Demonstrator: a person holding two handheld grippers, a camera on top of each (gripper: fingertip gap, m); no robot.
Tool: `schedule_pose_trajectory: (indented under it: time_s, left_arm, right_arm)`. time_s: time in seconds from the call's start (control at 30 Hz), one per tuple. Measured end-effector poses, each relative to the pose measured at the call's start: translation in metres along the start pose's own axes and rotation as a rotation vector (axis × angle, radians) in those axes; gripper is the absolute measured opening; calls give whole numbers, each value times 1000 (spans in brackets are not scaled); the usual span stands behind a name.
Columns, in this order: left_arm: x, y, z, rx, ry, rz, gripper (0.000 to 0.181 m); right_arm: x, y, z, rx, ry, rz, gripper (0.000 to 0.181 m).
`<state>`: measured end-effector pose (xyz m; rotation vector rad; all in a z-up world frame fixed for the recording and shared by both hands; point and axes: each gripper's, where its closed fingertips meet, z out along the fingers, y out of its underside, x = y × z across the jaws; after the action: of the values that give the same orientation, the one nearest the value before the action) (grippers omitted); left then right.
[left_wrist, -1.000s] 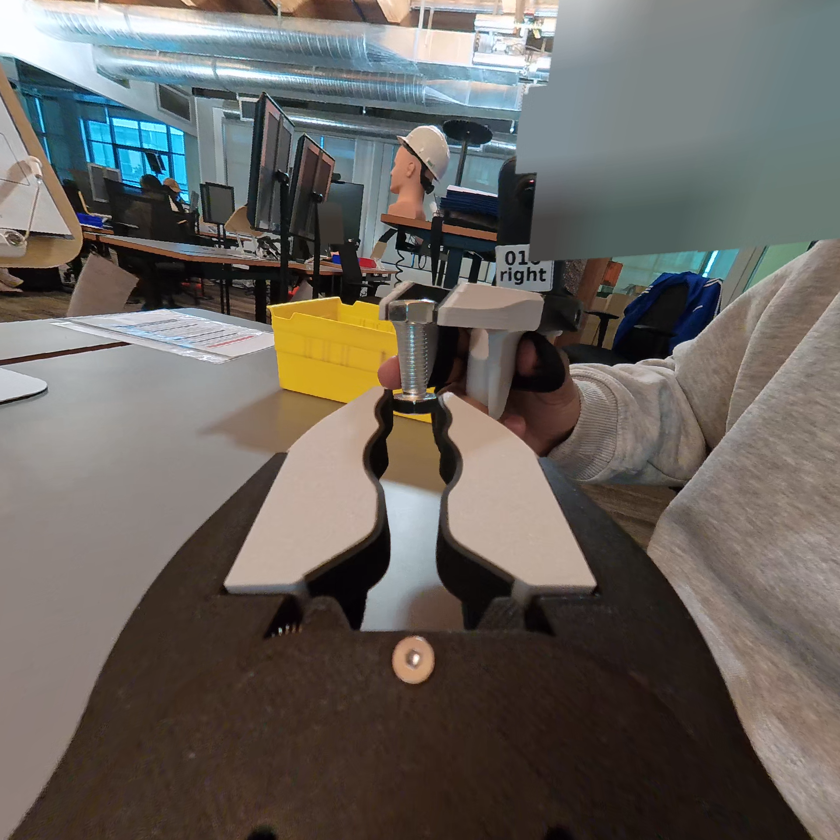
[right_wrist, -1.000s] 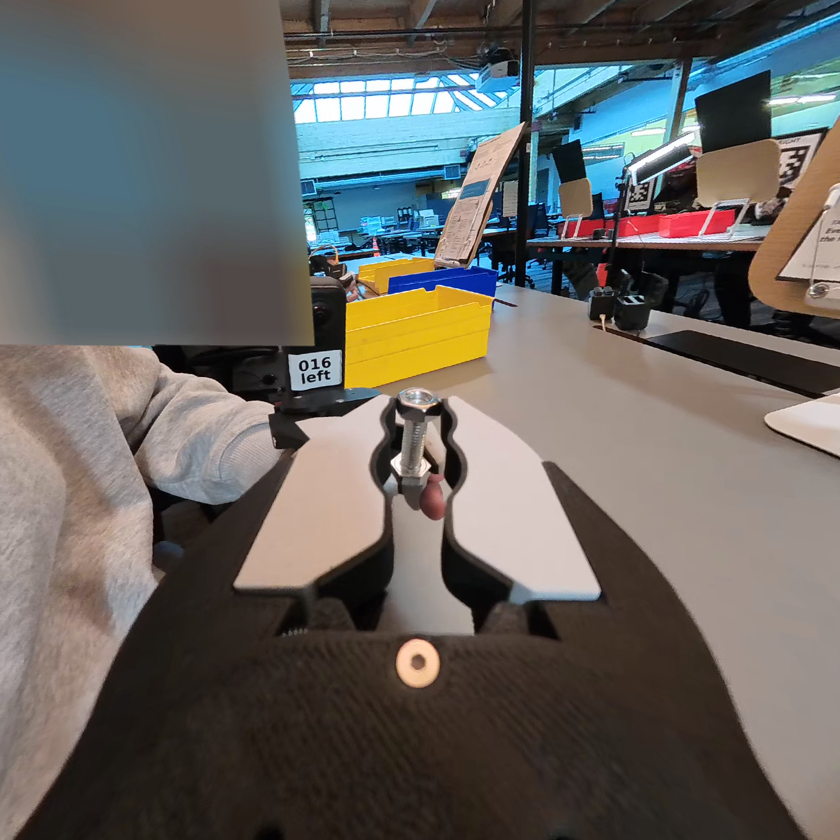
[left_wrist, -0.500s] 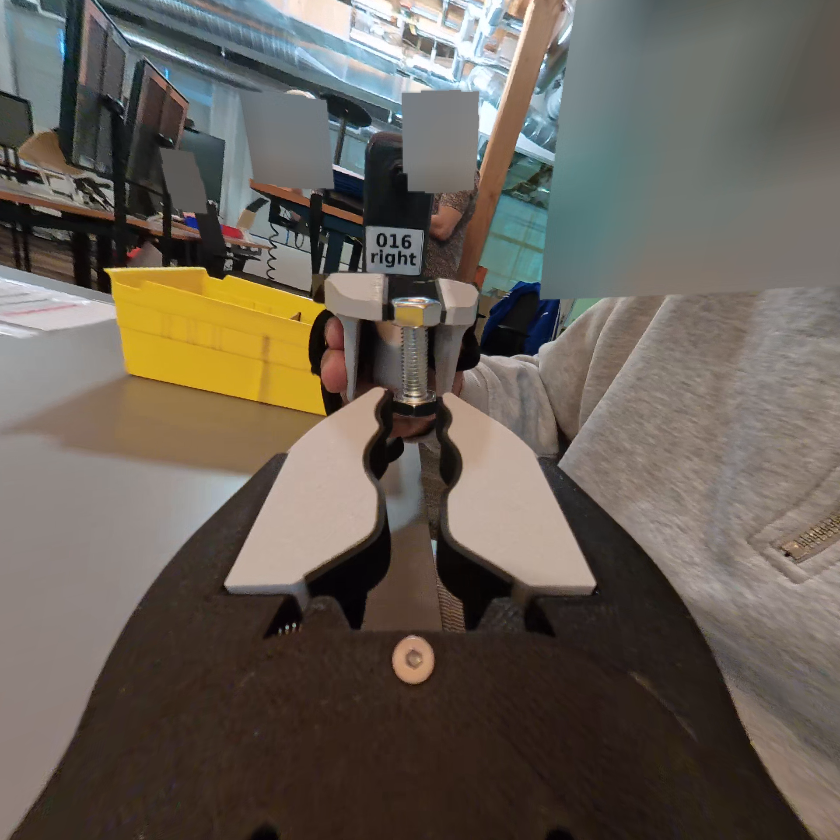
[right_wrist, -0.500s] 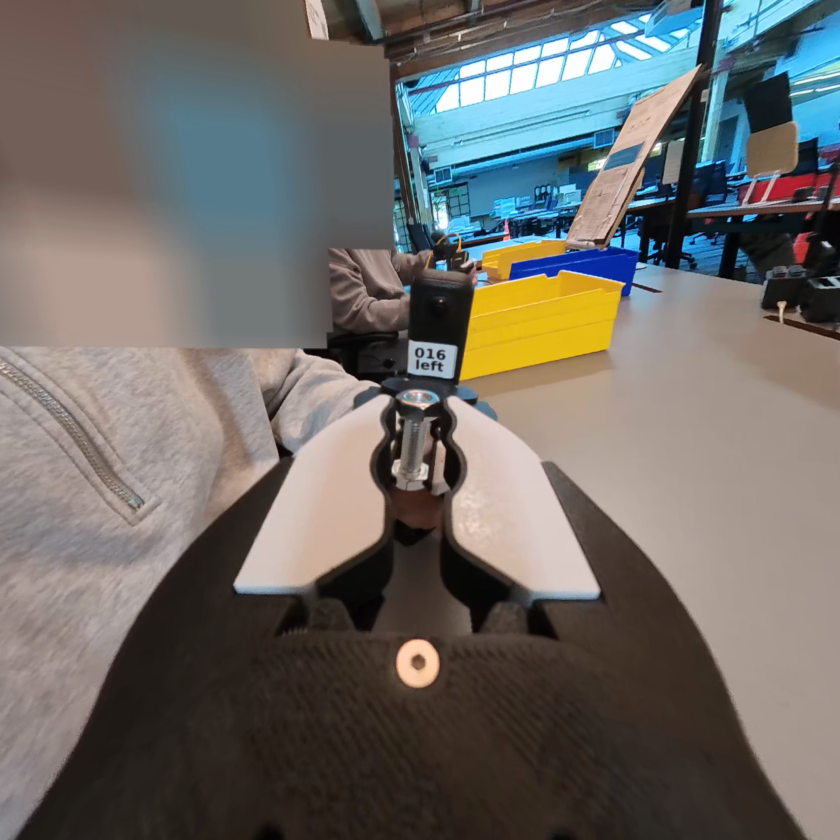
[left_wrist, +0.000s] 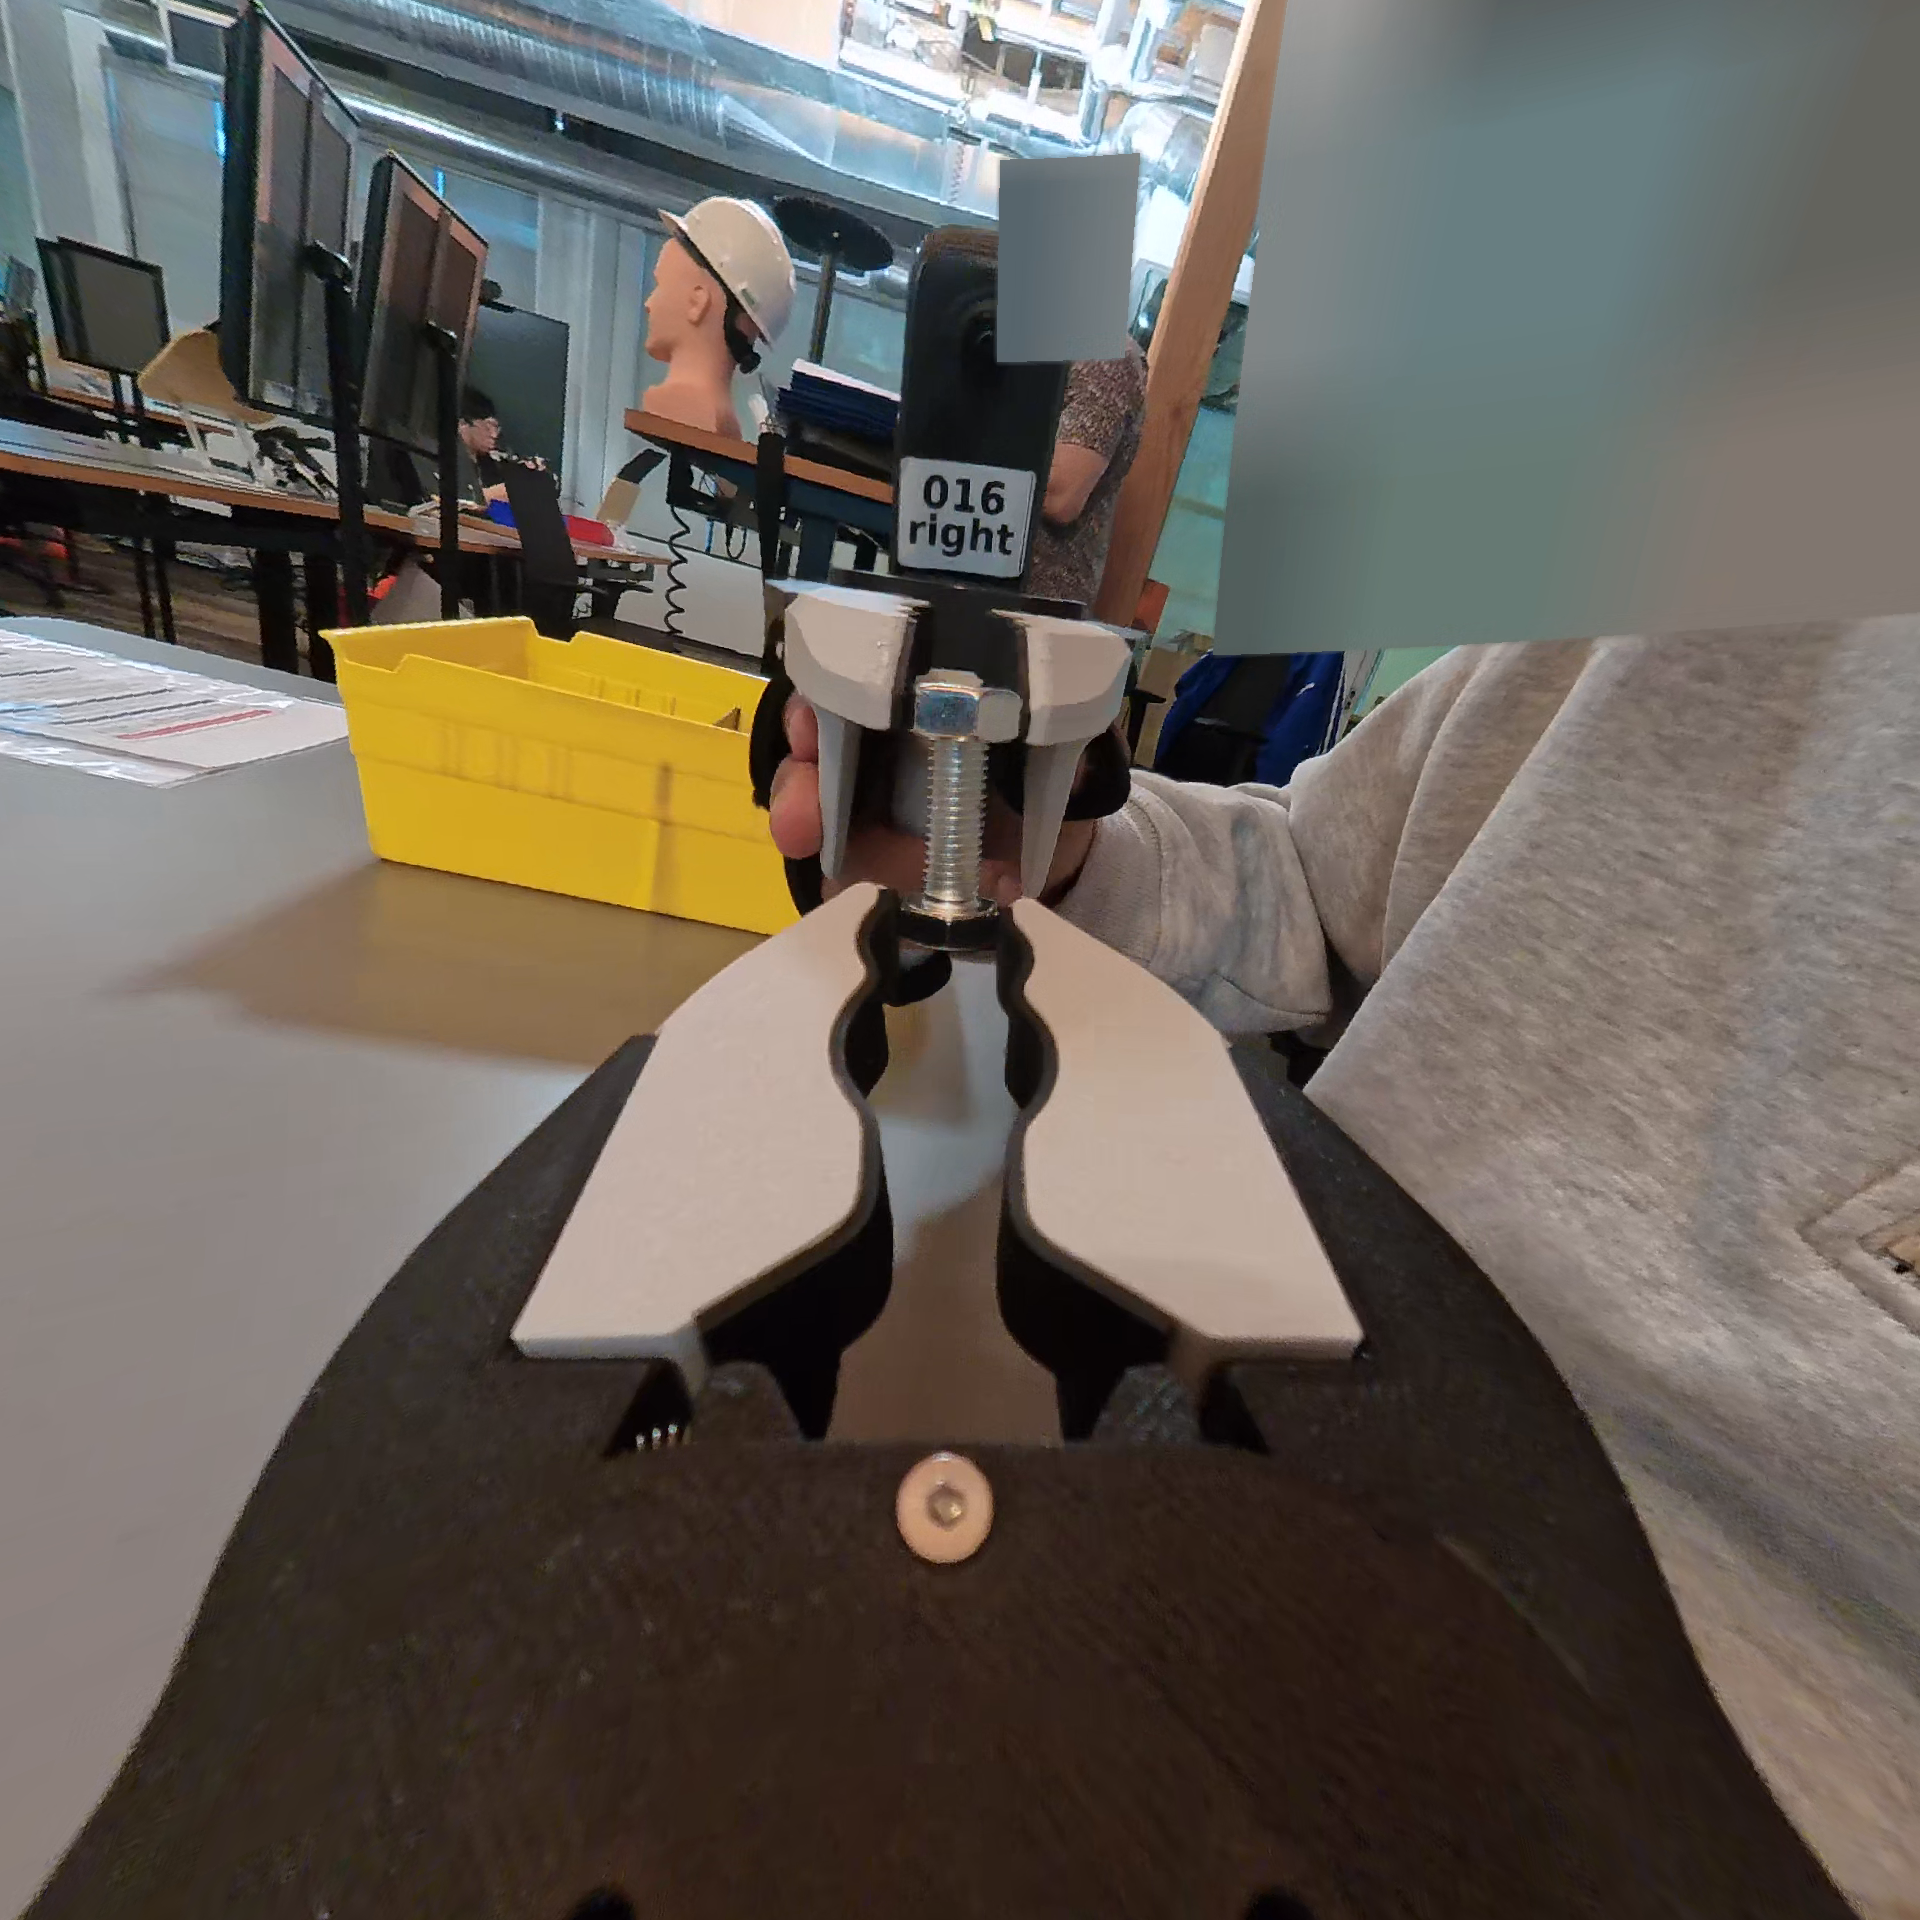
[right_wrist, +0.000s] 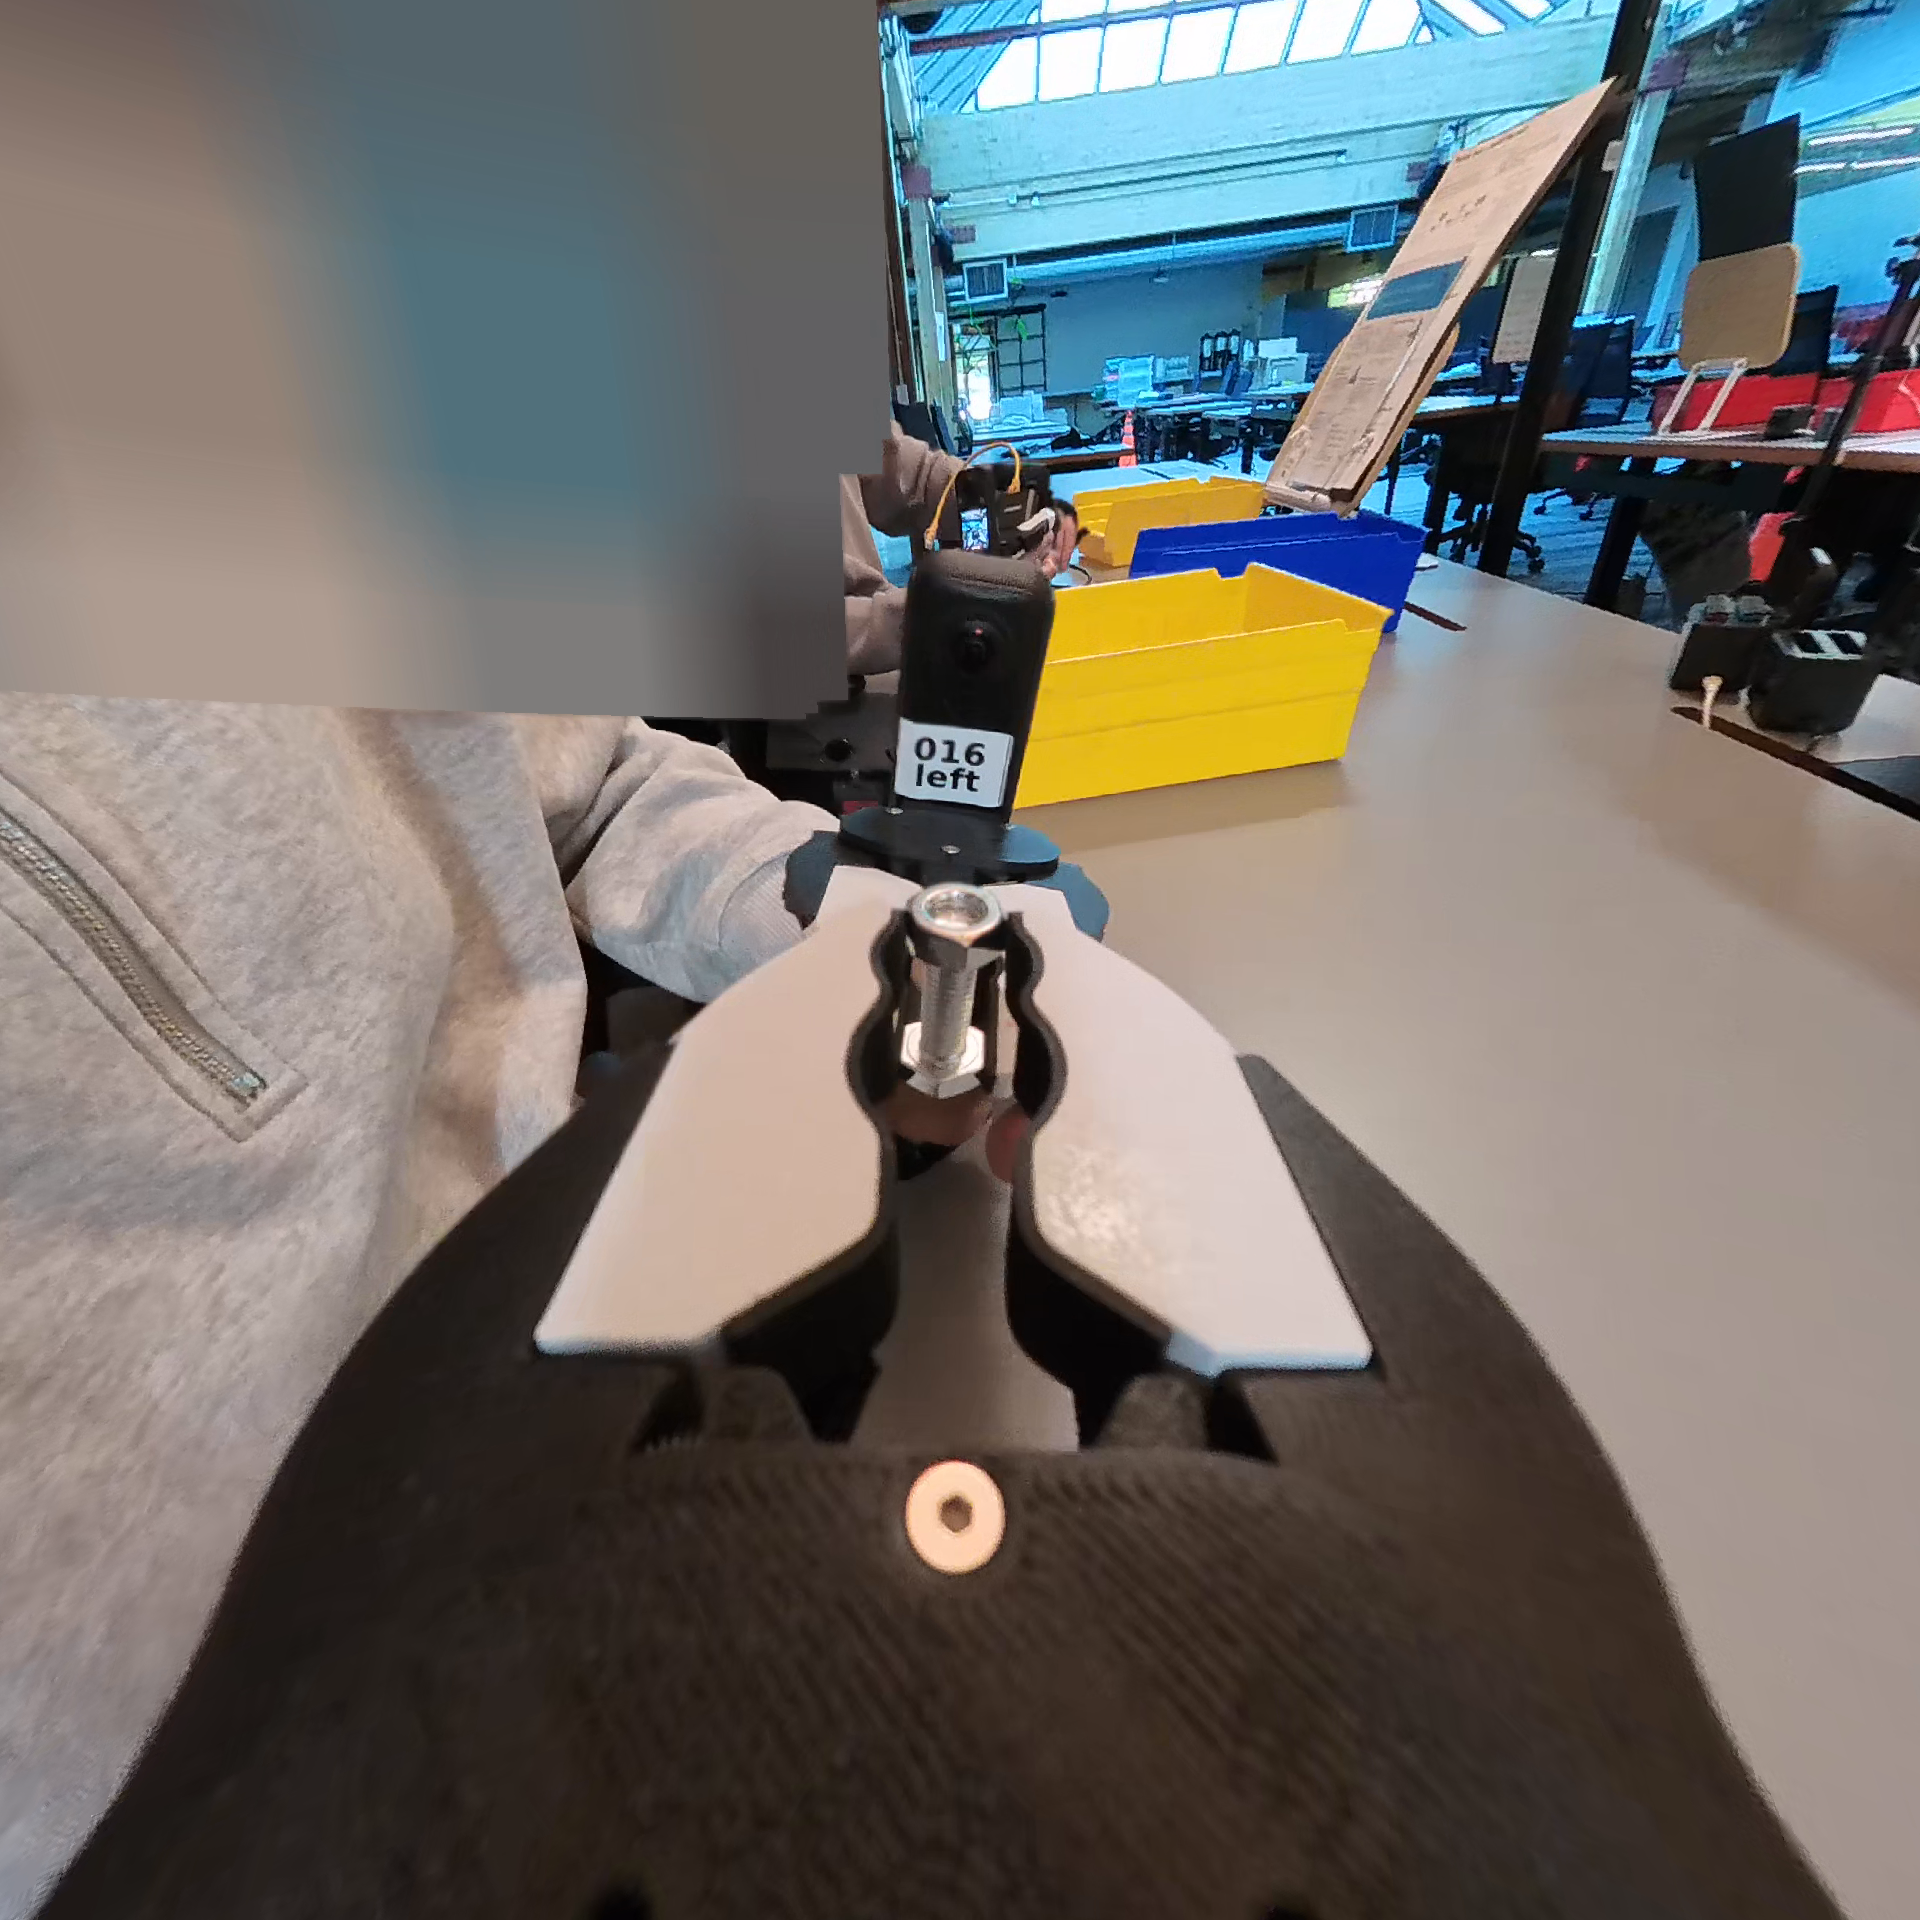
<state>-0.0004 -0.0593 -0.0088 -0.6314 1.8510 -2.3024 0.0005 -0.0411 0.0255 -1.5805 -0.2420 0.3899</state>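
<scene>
The bolt (left_wrist: 951, 800) is shiny zinc-looking metal, threads crisp, and the nut (right_wrist: 938, 1070) on it has the same bright finish. Fingers (left_wrist: 748, 1132) on the left hand-held gripper (left_wrist: 945, 925) look like matt pale plastic, a bit grainy, sitting on a rough black printed body. The counter (right_wrist: 1558, 1039) is smooth matt grey. The yellow bin (left_wrist: 561, 769) is plastic with a slight sheen, and the sleeve (left_wrist: 1247, 894) is fuzzy grey fleece cloth.
</scene>
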Motion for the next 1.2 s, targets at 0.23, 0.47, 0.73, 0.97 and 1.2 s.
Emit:
schedule_pose_trajectory:
  time_s: [0.23, 0.47, 0.73, 0.97, 1.2]
  left_arm:
    - [22, 3, 0, -19, 170, -88, 18]
    - [41, 4, -4, -42, 374, -305, 19]
    - [-1, 1, -3, 1, 41, -74, 18]
    - [-49, 2, -15, -54, -348, 200, 19]
    - [-52, 10, -12, -149, -444, 380, 19]
  right_arm:
    - [-19, 1, -2, -50, -142, 10, 18]
    - [-33, 3, -4, -90, -243, 36, 18]
    - [8, -4, -8, -97, 25, 33, 32]
    - [44, 5, -13, -217, 296, 189, 36]
    - [40, 20, -6, -323, 328, 317, 35]
